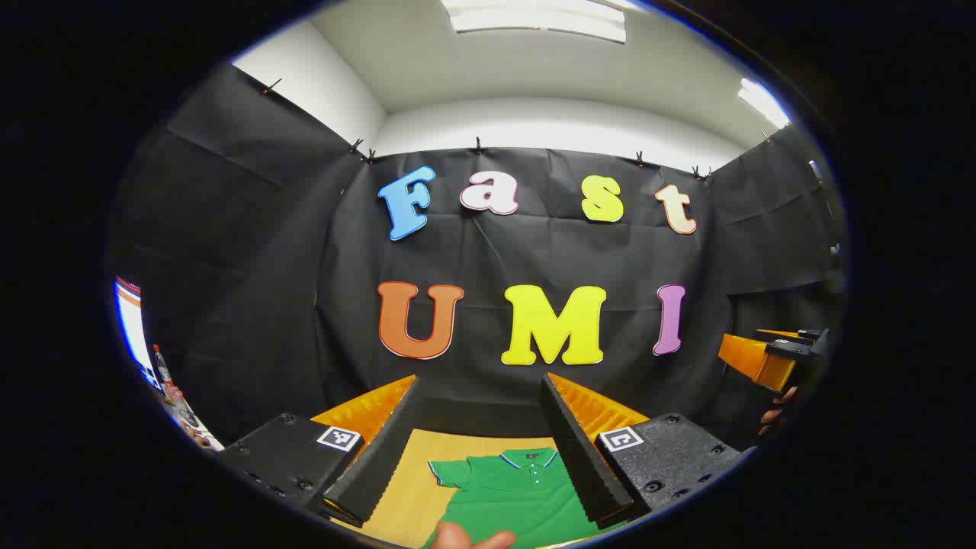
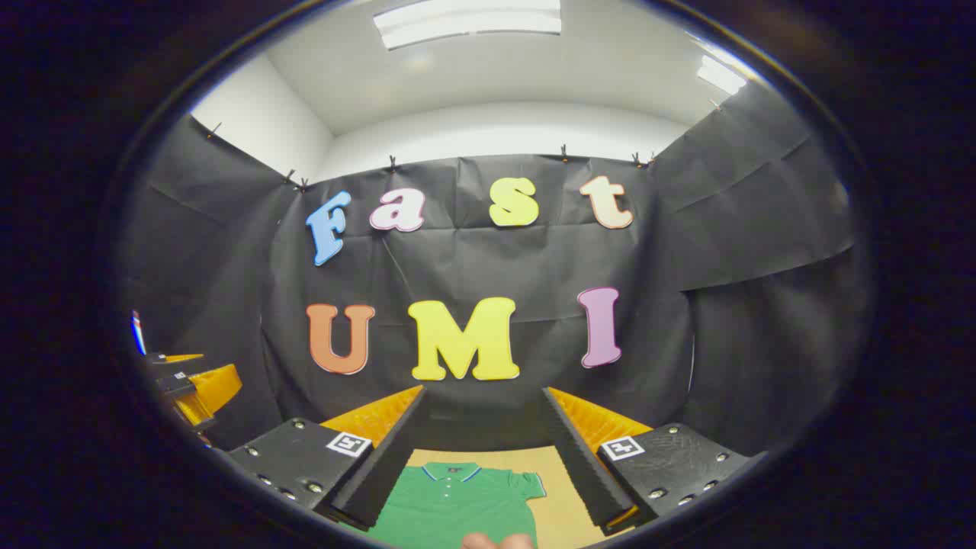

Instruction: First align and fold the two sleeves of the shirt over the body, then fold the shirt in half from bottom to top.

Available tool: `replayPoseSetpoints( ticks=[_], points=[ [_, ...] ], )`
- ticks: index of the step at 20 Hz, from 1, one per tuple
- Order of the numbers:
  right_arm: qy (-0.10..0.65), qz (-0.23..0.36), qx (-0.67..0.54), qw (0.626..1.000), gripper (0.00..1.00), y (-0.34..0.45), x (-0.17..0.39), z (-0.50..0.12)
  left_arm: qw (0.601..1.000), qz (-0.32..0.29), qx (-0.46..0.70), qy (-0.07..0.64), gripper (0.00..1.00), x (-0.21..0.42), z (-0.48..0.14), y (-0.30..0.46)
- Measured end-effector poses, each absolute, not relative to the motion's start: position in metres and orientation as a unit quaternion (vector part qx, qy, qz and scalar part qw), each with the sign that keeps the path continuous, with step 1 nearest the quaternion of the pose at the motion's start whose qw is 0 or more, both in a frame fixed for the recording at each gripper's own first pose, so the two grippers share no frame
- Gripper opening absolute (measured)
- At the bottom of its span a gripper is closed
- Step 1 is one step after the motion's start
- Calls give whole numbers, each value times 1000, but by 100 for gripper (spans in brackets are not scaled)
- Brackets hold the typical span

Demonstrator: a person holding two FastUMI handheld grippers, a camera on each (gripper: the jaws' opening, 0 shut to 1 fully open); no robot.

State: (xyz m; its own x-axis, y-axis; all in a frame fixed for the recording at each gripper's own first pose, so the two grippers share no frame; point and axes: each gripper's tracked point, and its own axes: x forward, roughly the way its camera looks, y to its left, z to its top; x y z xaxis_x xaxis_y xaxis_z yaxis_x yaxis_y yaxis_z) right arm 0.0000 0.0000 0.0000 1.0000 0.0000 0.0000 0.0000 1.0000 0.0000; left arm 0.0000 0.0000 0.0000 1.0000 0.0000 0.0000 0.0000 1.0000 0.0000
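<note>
Shirt first: in the left gripper view a green polo shirt [image 1: 518, 488] lies flat on a tan tabletop [image 1: 408, 488], collar toward the booth's black cloth wall [image 1: 534, 252] and body running back toward the camera, so its long axis lines up with the left gripper [image 1: 480, 415]. That gripper is held up above the table with its fingers spread wide and nothing between them; the shirt shows below, through the gap. One short sleeve [image 1: 446, 471] sticks out on the left side of this view, still unfolded. A fingertip [image 1: 469, 538] of the person pokes in at the bottom edge. Far off to the right, the other gripper shows, held by a hand [image 1: 774, 415].

In the right gripper view the same polo shirt [image 2: 454, 503] lies below and ahead, collar away, and the opposite sleeve [image 2: 526, 484] spreads out toward the right over the tabletop [image 2: 560, 496]. The right gripper [image 2: 484, 415] is also wide apart, empty, raised off the cloth. The left gripper sits at the far left of this view.

Each gripper looks nearer to the sleeve on its own side, so by my reading the sleeve folds are not yet started and either hand must drop down and forward to reach cloth.

Room: black cloth wall [image 2: 488, 259] on three sides, white ceiling with a light panel [image 2: 469, 19] above.
</note>
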Motion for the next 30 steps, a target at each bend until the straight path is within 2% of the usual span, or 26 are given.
replayPoseSetpoints(
  ticks=[1, 6, 11, 12, 13, 14, 15, 16, 17, 27, 30],
  points=[
    [-3, -4, -1, 1000, 93, -2, 3, -1, 1000, -3, -3, -7, 98, 5, 1, -2],
    [-3, -24, -2, 1000, 94, -17, 19, -3, 1000, -12, -7, -6, 100, 27, -6, -13],
    [7, -32, -16, 999, 93, -33, 15, -7, 1000, -8, -25, 2, 98, 27, -13, -20],
    [13, -30, -19, 999, 91, -36, 13, -9, 1000, -6, -25, 2, 98, 25, -14, -23],
    [16, -27, -17, 999, 93, -36, 11, -13, 1000, -2, -23, 2, 98, 24, -15, -22],
    [22, -22, -16, 999, 91, -35, 9, -15, 1000, 1, -22, 4, 98, 23, -16, -23],
    [25, -19, -17, 999, 94, -35, 8, -17, 1000, 5, -21, 6, 98, 20, -18, -23],
    [26, -17, -21, 999, 91, -35, 8, -18, 1000, 8, -21, 9, 98, 18, -19, -22],
    [26, -15, -25, 999, 93, -35, 7, -18, 1000, 9, -21, 11, 98, 17, -20, -22],
    [33, -7, -22, 999, 96, -31, 12, -25, 1000, 16, -7, 15, 98, 17, -23, -20],
    [35, -7, -23, 999, 94, -30, 15, -26, 1000, 16, -8, 20, 97, 19, -25, -19]
  ],
)
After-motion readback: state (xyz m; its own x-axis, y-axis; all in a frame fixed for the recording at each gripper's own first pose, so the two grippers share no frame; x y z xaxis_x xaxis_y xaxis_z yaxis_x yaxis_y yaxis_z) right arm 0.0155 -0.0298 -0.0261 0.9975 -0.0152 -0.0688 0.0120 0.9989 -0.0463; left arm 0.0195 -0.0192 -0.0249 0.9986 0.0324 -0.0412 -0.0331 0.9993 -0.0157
